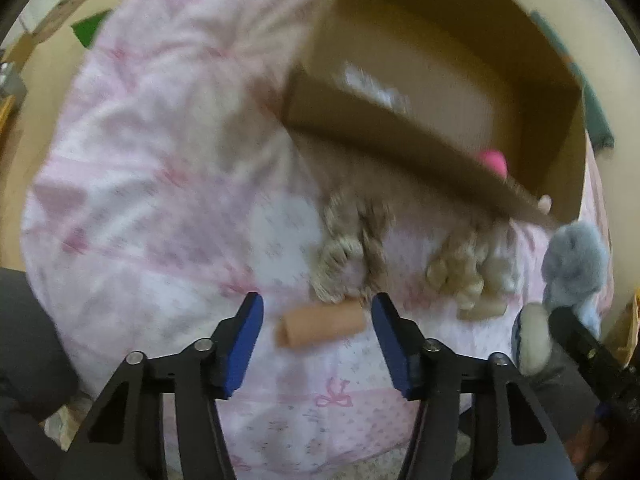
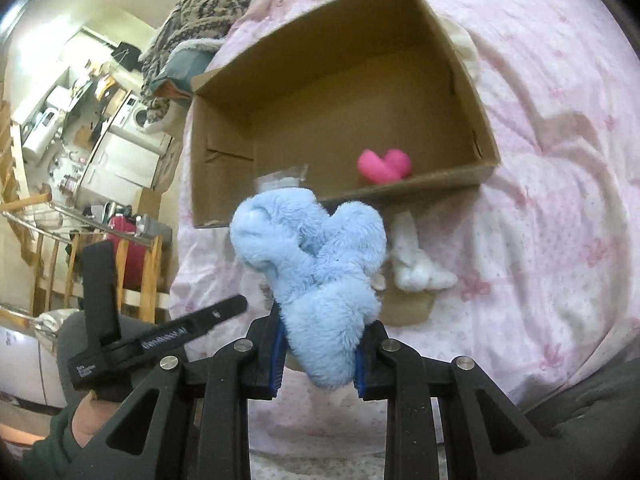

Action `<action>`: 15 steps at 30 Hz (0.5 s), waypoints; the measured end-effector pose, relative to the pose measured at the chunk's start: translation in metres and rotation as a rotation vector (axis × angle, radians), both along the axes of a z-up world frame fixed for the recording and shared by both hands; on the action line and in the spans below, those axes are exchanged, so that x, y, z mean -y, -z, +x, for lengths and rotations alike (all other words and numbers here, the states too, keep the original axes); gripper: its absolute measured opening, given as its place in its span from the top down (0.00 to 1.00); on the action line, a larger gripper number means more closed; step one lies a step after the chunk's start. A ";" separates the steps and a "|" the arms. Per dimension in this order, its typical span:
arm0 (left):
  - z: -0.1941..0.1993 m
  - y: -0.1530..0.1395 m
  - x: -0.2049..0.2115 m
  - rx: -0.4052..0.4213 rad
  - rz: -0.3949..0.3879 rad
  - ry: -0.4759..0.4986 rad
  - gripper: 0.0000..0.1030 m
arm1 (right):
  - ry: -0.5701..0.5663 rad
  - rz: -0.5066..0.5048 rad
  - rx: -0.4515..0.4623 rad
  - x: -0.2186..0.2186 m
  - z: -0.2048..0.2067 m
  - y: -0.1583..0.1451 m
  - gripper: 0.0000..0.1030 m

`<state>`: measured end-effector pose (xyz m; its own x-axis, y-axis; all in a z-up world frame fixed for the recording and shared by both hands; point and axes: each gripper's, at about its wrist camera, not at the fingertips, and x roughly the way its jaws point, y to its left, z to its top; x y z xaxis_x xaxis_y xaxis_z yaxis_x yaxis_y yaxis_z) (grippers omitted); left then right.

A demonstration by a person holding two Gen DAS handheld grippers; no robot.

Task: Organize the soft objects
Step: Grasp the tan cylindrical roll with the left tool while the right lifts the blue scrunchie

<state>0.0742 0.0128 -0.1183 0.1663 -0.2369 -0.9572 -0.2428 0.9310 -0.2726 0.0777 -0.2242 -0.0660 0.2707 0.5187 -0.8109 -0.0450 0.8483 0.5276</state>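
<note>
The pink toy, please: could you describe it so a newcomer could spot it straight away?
Find the open cardboard box lying on the pink bedspread. The pink toy rests on its floor near the front wall. It is the only thing plainly inside the box and bright pink, unlike the blue plush in the right gripper.

Pink quilt, wooden railing, cluttered white cabinets beyond.

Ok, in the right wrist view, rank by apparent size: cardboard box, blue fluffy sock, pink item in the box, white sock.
1. cardboard box
2. blue fluffy sock, though nearness to the camera inflates it
3. white sock and pink item: look alike, unranked
</note>
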 end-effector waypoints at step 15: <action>-0.003 0.019 0.028 -0.024 0.092 0.119 0.89 | 0.018 0.038 0.001 -0.001 0.008 0.006 0.73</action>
